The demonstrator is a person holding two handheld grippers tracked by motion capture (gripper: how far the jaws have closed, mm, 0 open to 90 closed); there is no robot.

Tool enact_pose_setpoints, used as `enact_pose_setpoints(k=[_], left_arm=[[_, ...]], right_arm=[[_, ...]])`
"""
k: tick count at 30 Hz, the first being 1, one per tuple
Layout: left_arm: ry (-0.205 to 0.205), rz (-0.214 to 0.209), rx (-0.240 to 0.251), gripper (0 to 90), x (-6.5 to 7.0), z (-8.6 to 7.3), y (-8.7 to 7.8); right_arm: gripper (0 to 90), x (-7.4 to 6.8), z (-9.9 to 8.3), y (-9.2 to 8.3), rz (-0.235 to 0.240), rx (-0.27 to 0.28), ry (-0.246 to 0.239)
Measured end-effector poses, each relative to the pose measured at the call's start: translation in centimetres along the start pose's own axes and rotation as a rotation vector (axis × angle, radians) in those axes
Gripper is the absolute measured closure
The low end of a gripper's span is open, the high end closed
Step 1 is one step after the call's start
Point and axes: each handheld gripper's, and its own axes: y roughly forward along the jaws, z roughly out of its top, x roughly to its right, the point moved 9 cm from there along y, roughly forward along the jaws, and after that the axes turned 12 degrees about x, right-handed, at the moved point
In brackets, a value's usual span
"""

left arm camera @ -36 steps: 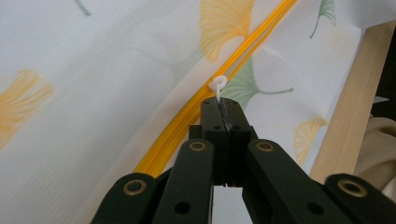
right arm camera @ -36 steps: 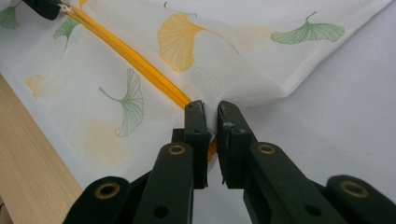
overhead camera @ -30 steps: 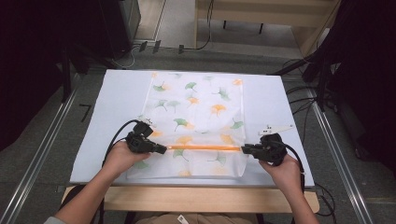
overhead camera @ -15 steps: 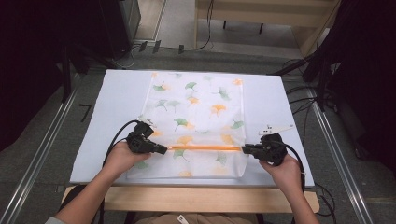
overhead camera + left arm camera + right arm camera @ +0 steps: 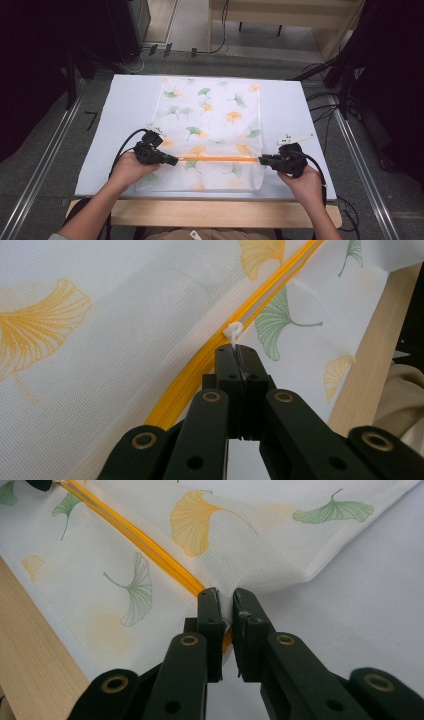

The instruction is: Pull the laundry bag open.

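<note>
A white mesh bag (image 5: 215, 125) printed with green and orange ginkgo leaves lies flat on the table, its orange zipper (image 5: 218, 159) running across near the front. My left gripper (image 5: 173, 161) sits at the zipper's left end, shut on the small white zipper pull (image 5: 233, 332). My right gripper (image 5: 261, 160) sits at the zipper's right end, shut on the bunched bag fabric (image 5: 227, 607) where the orange zipper (image 5: 135, 537) ends. Both hands rest low on the bag's front part.
A pale blue mat (image 5: 125, 110) covers the wooden table (image 5: 210, 212), whose front edge (image 5: 30, 650) runs close to the bag. Metal rails (image 5: 45, 165) flank the table. Cables (image 5: 325, 105) lie on the floor at the right and behind.
</note>
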Motion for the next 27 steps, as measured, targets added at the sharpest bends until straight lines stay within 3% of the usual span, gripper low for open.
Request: enact_pose_setpoints(k=[13,27], left_arm=[[-0.015,0.012,0.012,90.0,-0.8,-0.4,-1.1],[-0.017,0.012,0.004,90.0,-0.7,-0.5,-0.9]], right_arm=[[84.9,0.0,0.0,0.1,0.004,-0.003,-0.001],[84.9,0.1,-0.1,0.0,-0.001,-0.007,0.002]])
